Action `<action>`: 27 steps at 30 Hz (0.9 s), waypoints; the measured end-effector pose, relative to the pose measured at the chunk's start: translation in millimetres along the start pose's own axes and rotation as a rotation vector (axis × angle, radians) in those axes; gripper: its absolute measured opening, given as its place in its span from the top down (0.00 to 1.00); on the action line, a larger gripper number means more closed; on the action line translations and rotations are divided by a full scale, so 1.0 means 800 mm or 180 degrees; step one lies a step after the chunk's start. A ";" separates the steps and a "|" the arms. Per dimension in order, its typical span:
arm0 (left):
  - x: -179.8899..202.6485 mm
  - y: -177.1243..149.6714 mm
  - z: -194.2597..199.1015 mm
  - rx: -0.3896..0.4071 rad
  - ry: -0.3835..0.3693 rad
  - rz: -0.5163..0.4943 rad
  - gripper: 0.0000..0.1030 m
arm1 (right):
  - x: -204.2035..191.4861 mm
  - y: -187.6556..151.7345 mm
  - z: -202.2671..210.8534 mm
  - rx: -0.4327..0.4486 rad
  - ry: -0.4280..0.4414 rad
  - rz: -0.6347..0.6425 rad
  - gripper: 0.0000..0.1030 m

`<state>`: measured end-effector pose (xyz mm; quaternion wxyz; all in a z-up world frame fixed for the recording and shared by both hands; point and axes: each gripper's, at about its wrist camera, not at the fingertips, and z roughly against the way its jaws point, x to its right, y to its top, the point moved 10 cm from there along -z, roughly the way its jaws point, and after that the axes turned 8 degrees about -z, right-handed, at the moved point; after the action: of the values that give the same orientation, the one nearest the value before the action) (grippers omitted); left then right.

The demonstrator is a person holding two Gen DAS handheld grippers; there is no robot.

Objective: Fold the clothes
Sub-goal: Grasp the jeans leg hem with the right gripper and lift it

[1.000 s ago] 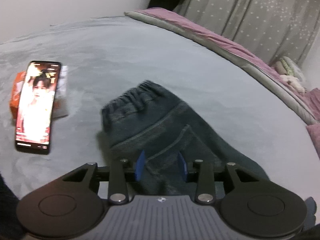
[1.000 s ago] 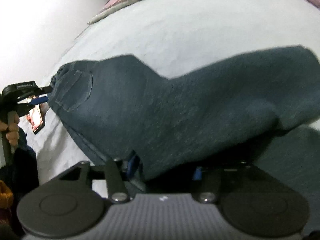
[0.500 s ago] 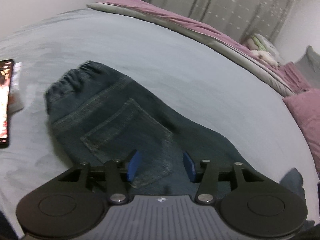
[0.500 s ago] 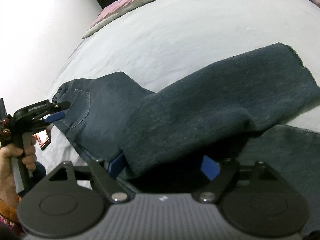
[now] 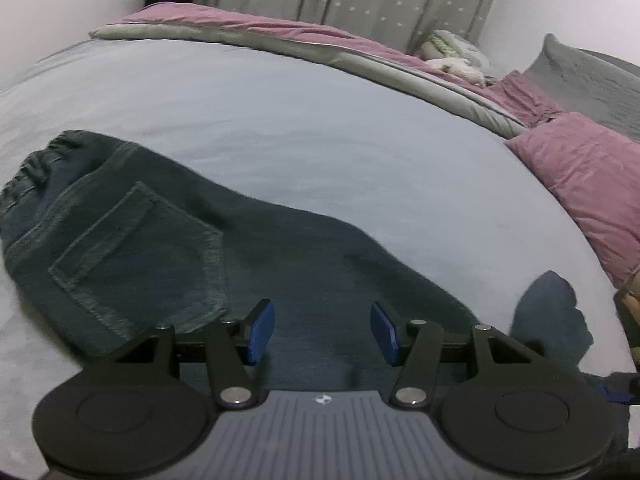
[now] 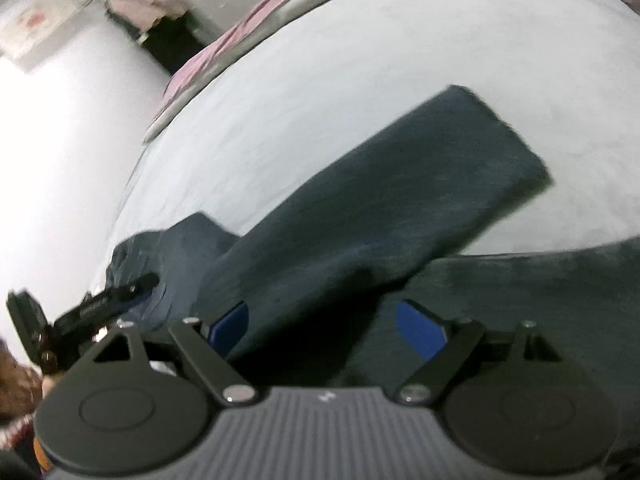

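A: Where are the jeans [image 5: 168, 248]?

B: Flat on the bed [image 5: 280, 128], back pocket [image 5: 140, 256] up. The elastic waistband sits at the far left, and the legs run off to the right.

A: How will they handle?

B: I'd judge them soft but weighty. Denim droops rather than holding a shape, and it isn't slippery or fragile. The firm places to pinch are the waistband and the hems. Mid-leg cloth would bunch.

A: And the left gripper [image 5: 322, 330]?

B: Its jaws are spread wide, holding nothing. It hangs over the seat of the jeans, just right of the pocket. I can't tell whether the pads touch the cloth.

A: The right gripper [image 6: 326, 326]?

B: Also spread wide. In its blurred view, one leg [image 6: 400, 200] lies doubled over, its hem far right on the bed. The fold's edge runs between the jaws, nearer the left pad, but nothing is pinched.
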<state>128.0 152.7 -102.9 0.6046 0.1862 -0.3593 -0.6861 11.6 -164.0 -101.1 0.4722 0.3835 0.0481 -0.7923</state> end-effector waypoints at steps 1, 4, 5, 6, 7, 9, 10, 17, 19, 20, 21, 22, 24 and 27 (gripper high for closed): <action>0.005 0.002 -0.001 0.0008 -0.0032 -0.0008 0.49 | 0.005 0.003 0.001 0.0015 0.0010 -0.0041 0.18; 0.022 0.005 -0.005 0.0025 -0.0116 -0.0040 0.49 | 0.018 0.012 0.004 0.0073 0.0046 -0.0164 0.18; 0.028 0.005 -0.007 0.0029 -0.0140 -0.0057 0.49 | 0.021 0.016 0.004 0.0100 0.0057 -0.0200 0.18; 0.034 0.005 -0.008 0.0033 -0.0165 -0.0074 0.49 | 0.023 0.020 0.004 0.0129 0.0065 -0.0236 0.18; 0.040 0.006 -0.010 0.0035 -0.0189 -0.0086 0.49 | 0.027 0.024 0.005 0.0167 0.0067 -0.0275 0.19; 0.052 0.007 -0.012 0.0039 -0.0250 -0.0111 0.49 | 0.035 0.034 0.006 0.0239 0.0063 -0.0360 0.23; 0.057 0.007 -0.014 0.0043 -0.0278 -0.0123 0.49 | 0.039 0.039 0.006 0.0272 0.0059 -0.0404 0.26; 0.099 0.008 -0.018 0.0064 -0.0524 -0.0301 0.49 | 0.060 0.065 -0.008 0.0407 -0.0013 -0.0618 0.35; 0.109 0.007 -0.019 0.0065 -0.0565 -0.0369 0.49 | 0.068 0.072 -0.015 0.0440 -0.0059 -0.0655 0.36; 0.114 0.006 -0.020 0.0066 -0.0584 -0.0404 0.49 | 0.072 0.076 -0.019 0.0461 -0.0093 -0.0667 0.36; 0.118 0.005 -0.021 0.0063 -0.0600 -0.0433 0.49 | 0.075 0.079 -0.022 0.0477 -0.0124 -0.0681 0.37; 0.123 0.004 -0.021 0.0060 -0.0615 -0.0461 0.49 | 0.079 0.081 -0.026 0.0482 -0.0143 -0.0706 0.37; 0.129 0.004 -0.023 0.0050 -0.0645 -0.0502 0.49 | 0.087 0.085 -0.033 0.0489 -0.0194 -0.0744 0.38; 0.135 0.001 -0.026 0.0024 -0.0691 -0.0554 0.49 | 0.098 0.090 -0.043 0.0519 -0.0277 -0.0746 0.40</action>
<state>121.7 43.0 -97.0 0.4996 0.1437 -0.4076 -0.7507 66.7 -244.1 -155.5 0.3454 0.3777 0.0076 -0.8591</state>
